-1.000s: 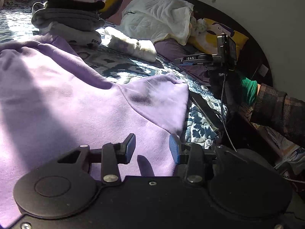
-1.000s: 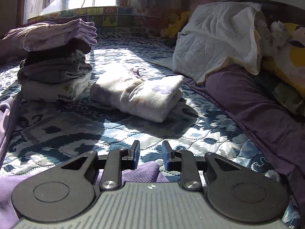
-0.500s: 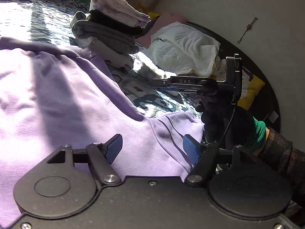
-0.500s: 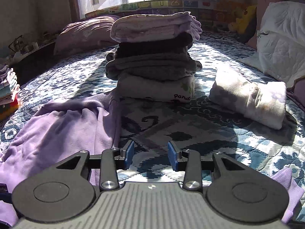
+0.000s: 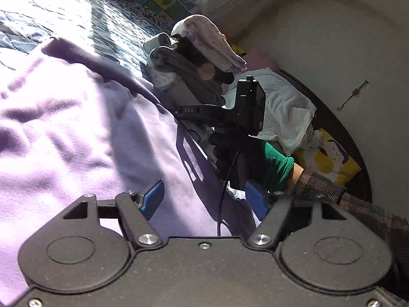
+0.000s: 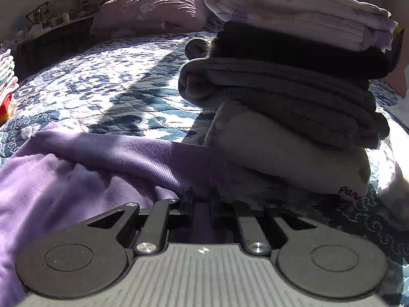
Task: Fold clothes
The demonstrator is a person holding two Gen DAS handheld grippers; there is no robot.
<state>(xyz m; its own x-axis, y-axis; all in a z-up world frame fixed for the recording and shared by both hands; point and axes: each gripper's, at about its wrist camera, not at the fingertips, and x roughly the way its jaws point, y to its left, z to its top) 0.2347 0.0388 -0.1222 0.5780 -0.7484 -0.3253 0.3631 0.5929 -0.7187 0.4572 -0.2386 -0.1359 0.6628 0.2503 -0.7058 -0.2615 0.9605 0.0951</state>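
Quilted bed (image 6: pixel 107 89), right gripper (image 6: pixel 199 196) clenched on purple garment (image 6: pixel 153 158), left gripper (image 5: pixel 204 198) wide apart

Left gripper (image 5: pixel 204 199) tilted, jaws spread wide, nothing between them, right gripper (image 6: pixel 200 197) low, jaws nearly together, gloved right hand (image 5: pixel 231 151) on its handle, plaid sleeve (image 5: pixel 340 202) behind
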